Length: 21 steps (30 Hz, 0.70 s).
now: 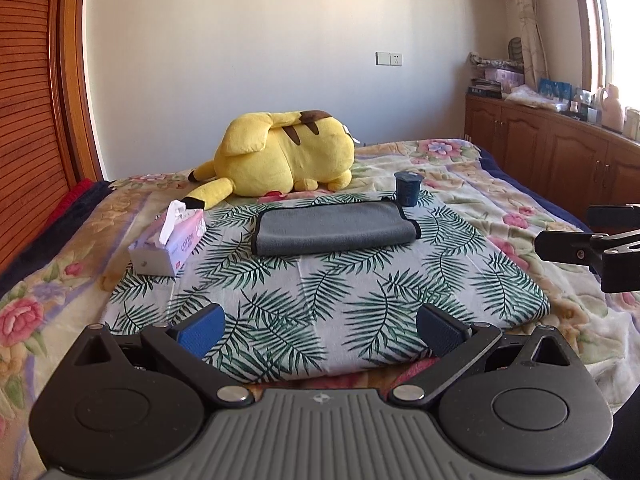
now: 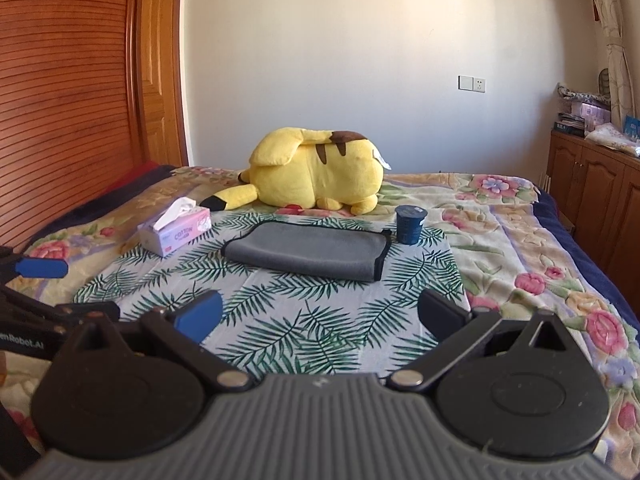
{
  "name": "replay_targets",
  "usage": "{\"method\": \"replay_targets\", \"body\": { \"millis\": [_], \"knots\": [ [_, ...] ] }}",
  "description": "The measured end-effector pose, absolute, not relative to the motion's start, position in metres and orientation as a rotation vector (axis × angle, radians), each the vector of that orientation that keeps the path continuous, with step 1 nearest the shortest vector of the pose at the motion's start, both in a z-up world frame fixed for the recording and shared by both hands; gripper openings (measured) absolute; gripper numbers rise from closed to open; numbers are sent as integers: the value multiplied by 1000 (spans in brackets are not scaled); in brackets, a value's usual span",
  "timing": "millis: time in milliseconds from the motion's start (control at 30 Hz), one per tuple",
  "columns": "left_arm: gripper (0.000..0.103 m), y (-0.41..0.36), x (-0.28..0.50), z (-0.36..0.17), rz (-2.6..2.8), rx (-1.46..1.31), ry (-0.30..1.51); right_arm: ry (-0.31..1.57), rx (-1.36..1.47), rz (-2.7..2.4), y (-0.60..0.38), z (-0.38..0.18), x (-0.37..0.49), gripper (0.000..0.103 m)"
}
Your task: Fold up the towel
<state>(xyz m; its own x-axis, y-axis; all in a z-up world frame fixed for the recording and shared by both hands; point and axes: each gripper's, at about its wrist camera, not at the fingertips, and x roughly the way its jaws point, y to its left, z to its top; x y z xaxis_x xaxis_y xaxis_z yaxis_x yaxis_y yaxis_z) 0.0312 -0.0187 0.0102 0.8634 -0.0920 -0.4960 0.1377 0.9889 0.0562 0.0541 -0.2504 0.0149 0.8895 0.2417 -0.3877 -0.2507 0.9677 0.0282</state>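
Observation:
A grey towel [image 1: 334, 230] with black trim lies folded on a leaf-print cloth [image 1: 320, 300] on the bed; it also shows in the right wrist view [image 2: 308, 250]. My left gripper [image 1: 320, 326] is open and empty, held above the near part of the cloth, well short of the towel. My right gripper [image 2: 322, 314] is open and empty, also short of the towel. The right gripper shows at the right edge of the left wrist view [image 1: 576, 236]. The left gripper shows at the left edge of the right wrist view [image 2: 40, 280].
A yellow plush toy [image 1: 280, 156] lies behind the towel. A tissue box [image 1: 168, 246] stands left of the towel. A dark blue cup [image 1: 408, 189] stands at the towel's far right corner. A wooden cabinet [image 1: 560, 152] with clutter runs along the right wall.

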Motion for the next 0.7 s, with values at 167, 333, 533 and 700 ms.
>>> {"method": "replay_targets", "body": {
  "millis": [167, 333, 533, 700],
  "knots": [
    [87, -18, 28, -3, -112, 88, 522, 413, -29, 265, -245, 1, 48, 103],
    [87, -16, 26, -7, -102, 73, 517, 432, -27, 264, -244, -10, 47, 103],
    [87, -15, 23, -15, -85, 66, 515, 424, -23, 242, -247, -17, 46, 103],
    [87, -15, 21, -20, -83, 90, 517, 423, -24, 226, -248, -21, 47, 103]
  ]
}}
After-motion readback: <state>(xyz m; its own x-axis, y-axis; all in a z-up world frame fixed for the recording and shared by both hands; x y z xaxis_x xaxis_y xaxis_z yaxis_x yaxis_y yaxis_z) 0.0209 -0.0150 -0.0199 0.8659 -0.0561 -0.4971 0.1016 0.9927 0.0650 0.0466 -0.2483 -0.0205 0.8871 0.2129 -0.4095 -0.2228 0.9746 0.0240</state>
